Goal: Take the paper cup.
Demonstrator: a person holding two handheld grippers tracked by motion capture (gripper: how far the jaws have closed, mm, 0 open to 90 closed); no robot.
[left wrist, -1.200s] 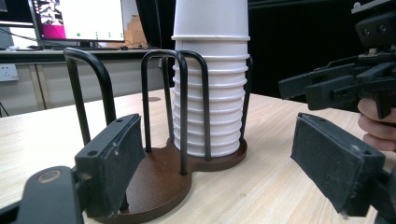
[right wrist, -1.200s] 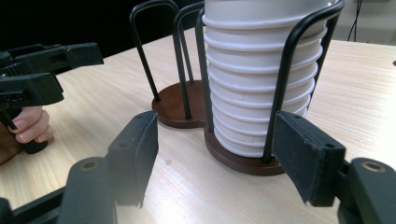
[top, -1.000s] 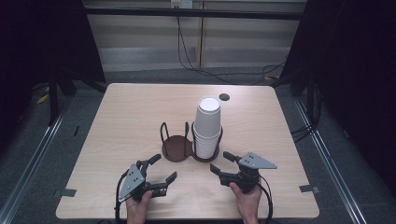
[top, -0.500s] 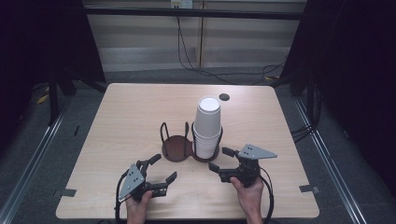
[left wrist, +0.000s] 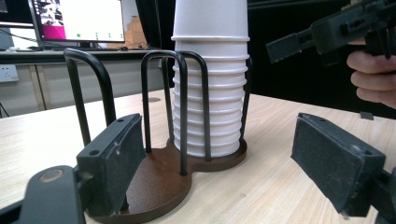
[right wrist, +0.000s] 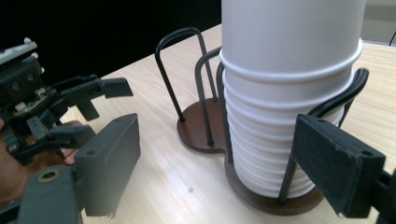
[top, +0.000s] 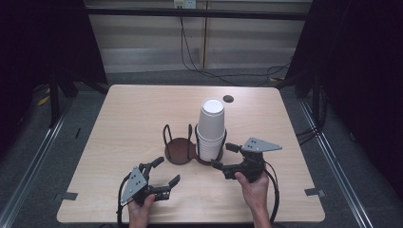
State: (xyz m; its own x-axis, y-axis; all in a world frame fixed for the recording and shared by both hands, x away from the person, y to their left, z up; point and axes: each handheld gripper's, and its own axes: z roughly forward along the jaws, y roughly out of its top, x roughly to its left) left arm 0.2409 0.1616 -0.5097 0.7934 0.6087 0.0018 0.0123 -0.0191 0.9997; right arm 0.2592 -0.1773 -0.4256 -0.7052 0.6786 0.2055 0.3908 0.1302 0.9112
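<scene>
A light wooden table (top: 142, 114) with rounded corners is seen from above, with a dark floor around it. Near the middle of the table, somewhat toward its near edge, a brown holder (top: 179, 151) with two round bases and upright black wire loops is set. The right base is occupied by a stack of white paper cups (top: 211, 127), which stands upright inside the wire loops and rises well above them; the left base is bare. A small dark disc (top: 228, 99) lies near the far edge of the table, well apart from the holder. The left gripper (top: 164, 175) is held near the near edge, toward the left corner, low over the table; its jaws are seen spread apart with nothing between them, and in the left gripper view (left wrist: 224, 172) they point at the holder and the stack. The right gripper (top: 225, 156) is held just beside the stack, on the side toward the right edge of the table; its jaws stand apart with nothing clamped, and in the right gripper view (right wrist: 219, 172) the lower part of the stack is framed between them without contact being visible. A cable (top: 274, 190) trails from the right gripper toward the near edge.
</scene>
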